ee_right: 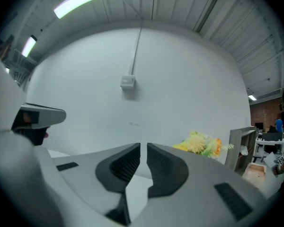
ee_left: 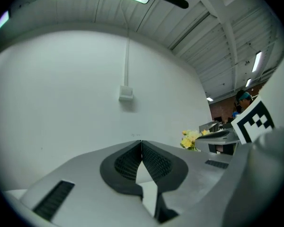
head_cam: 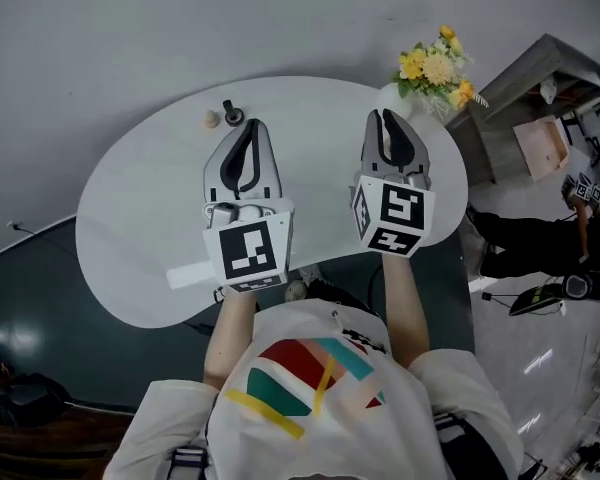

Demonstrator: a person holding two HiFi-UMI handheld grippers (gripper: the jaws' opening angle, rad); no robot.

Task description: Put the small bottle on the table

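Note:
A small dark bottle (head_cam: pixel 232 114) stands upright at the far left of the white oval table (head_cam: pixel 130 228), with a small beige round thing (head_cam: pixel 212 119) beside it. My left gripper (head_cam: pixel 248 126) hovers over the table just in front of the bottle and does not touch it. Its tips meet with nothing between them (ee_left: pixel 141 143). My right gripper (head_cam: pixel 384 116) hangs over the table's right part, well clear of the bottle. Its jaws stand almost together, a narrow slit between the pads, empty (ee_right: pixel 143 148). Neither gripper view shows the bottle.
A bunch of yellow flowers (head_cam: pixel 435 68) stands at the table's far right edge. A grey cabinet (head_cam: pixel 520 98) lies beyond it, and a person in dark clothes (head_cam: pixel 540 238) is at the right. A white strip (head_cam: pixel 190 276) lies near the table's front edge.

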